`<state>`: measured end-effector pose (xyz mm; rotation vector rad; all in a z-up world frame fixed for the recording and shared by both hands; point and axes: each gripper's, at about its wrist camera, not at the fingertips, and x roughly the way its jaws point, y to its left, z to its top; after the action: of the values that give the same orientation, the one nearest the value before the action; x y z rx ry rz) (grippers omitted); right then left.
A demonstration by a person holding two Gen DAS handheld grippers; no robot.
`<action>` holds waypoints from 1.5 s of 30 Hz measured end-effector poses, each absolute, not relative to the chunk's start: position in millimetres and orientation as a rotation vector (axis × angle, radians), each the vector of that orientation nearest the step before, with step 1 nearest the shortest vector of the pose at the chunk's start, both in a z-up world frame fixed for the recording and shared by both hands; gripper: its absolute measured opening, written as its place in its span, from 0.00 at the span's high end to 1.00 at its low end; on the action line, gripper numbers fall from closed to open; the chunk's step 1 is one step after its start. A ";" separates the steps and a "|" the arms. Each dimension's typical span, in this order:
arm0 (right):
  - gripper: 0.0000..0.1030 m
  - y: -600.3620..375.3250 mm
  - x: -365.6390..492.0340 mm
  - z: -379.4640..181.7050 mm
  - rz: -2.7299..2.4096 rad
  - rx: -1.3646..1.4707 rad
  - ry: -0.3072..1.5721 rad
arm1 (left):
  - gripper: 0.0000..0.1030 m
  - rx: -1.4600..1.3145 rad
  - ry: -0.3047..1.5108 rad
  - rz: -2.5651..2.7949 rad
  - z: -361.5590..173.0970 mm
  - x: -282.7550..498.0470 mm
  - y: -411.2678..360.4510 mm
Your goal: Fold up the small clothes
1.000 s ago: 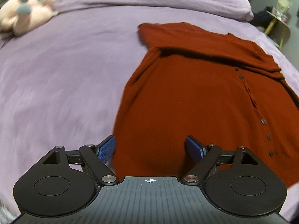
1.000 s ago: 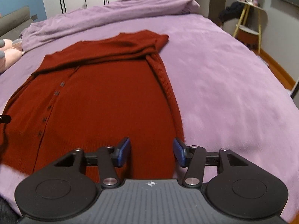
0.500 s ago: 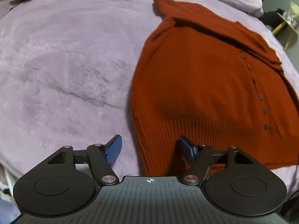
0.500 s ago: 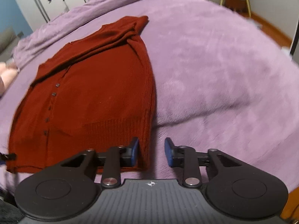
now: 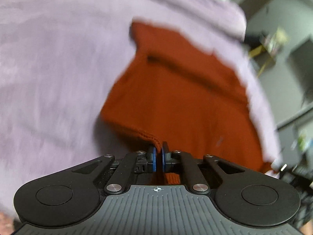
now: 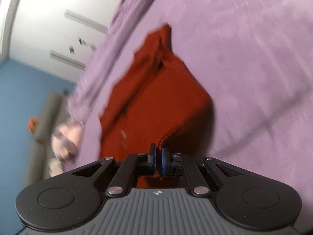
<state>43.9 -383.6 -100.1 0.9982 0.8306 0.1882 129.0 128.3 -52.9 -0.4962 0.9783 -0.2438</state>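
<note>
- Both grippers, open a moment ago, now clamp the cardigan hem.
- Left gripper: pinched on hem corner.
- Right gripper: same, opposite corner.
- Cardigan stretches ahead over bedspread; views blurred.

Motion blur smears the cardigan buttons (both views).

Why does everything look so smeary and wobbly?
Left wrist view: the cardigan and blanket are smeared, while the left gripper stays sharp. Right wrist view: the same smear, a tilted scene, and fisheye-bent edges around the right gripper.
</note>
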 end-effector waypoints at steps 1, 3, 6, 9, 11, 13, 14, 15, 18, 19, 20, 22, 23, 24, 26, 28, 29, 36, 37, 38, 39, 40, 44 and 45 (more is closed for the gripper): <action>0.96 -384.8 54.8 -95.9 0.180 1.000 0.812 | 0.93 -0.529 0.948 -0.238 -46.3 137.8 132.0; 0.96 -381.5 78.7 -86.8 0.151 0.940 0.779 | 0.93 -0.526 0.889 -0.197 -35.3 159.3 133.6; 0.96 -375.2 117.8 -86.6 0.077 0.866 0.773 | 0.93 -0.465 0.838 -0.129 -34.0 189.7 124.0; 0.96 -359.4 151.2 -90.9 0.007 0.692 0.789 | 0.92 -0.382 0.835 -0.077 -47.9 216.0 110.1; 0.95 -351.3 169.2 -97.2 -0.010 0.601 0.828 | 0.88 -0.309 0.866 -0.053 -61.8 230.9 101.5; 0.95 -343.5 174.0 -97.5 -0.011 0.499 0.847 | 0.84 -0.256 0.884 -0.032 -69.9 233.2 97.3; 0.93 -341.9 172.2 -94.0 0.001 0.460 0.827 | 0.82 -0.250 0.871 -0.041 -71.6 232.6 98.6; 0.87 -342.4 168.5 -89.1 0.015 0.423 0.797 | 0.76 -0.256 0.855 -0.050 -70.4 227.3 104.1; 0.68 -346.4 153.3 -79.5 0.016 0.307 0.708 | 0.47 -0.214 0.766 -0.018 -65.5 221.1 116.6; 0.68 -345.7 153.0 -79.4 0.015 0.269 0.700 | 0.47 -0.192 0.749 -0.023 -63.7 219.4 118.9; 0.68 -344.6 155.1 -80.5 0.028 0.239 0.700 | 0.46 -0.177 0.749 -0.048 -63.9 220.3 120.1; 0.68 -343.3 158.7 -83.2 0.068 0.202 0.724 | 0.45 -0.163 0.778 -0.087 -67.1 224.0 117.2; 0.68 -340.5 160.6 -86.1 0.078 0.181 0.739 | 0.45 -0.143 0.798 -0.107 -69.6 227.9 112.3; 0.68 -338.5 159.9 -84.9 0.083 0.164 0.750 | 0.45 -0.121 0.808 -0.122 -72.5 229.6 107.9; 0.68 -332.3 163.8 -87.4 0.089 0.138 0.760 | 0.45 -0.073 0.841 -0.137 -81.3 238.1 96.8; 0.68 -328.2 166.6 -89.6 0.087 0.125 0.764 | 0.53 -0.075 0.867 -0.154 -87.1 240.8 91.7; 0.68 -326.7 170.0 -91.7 0.085 0.122 0.770 | 0.57 -0.088 0.873 -0.164 -89.1 240.7 90.8; 0.88 -321.0 174.7 -96.8 0.094 0.054 0.783 | 0.89 -0.091 0.850 -0.167 -86.4 235.8 90.1; 0.89 -321.2 175.3 -97.4 0.093 0.047 0.784 | 0.89 -0.100 0.846 -0.175 -84.7 234.5 90.3; 0.89 -322.0 176.0 -98.4 0.092 0.046 0.788 | 0.89 -0.097 0.838 -0.183 -83.3 233.1 89.5; 0.88 -323.5 176.9 -99.5 0.090 0.052 0.796 | 0.89 -0.084 0.837 -0.189 -82.9 232.5 87.7; 0.88 -325.0 177.6 -100.6 0.090 0.060 0.802 | 0.89 -0.071 0.845 -0.194 -83.9 233.1 86.0; 0.84 -329.7 178.3 -103.0 0.102 0.094 0.818 | 0.78 -0.047 0.887 -0.193 -94.1 241.4 80.5; 0.84 -329.6 178.5 -103.3 0.106 0.091 0.820 | 0.77 -0.046 0.891 -0.193 -96.0 243.0 79.7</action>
<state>178.5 -329.6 -103.3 0.0913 0.8200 0.1058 243.0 79.7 -96.0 -0.0460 0.8909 -0.1925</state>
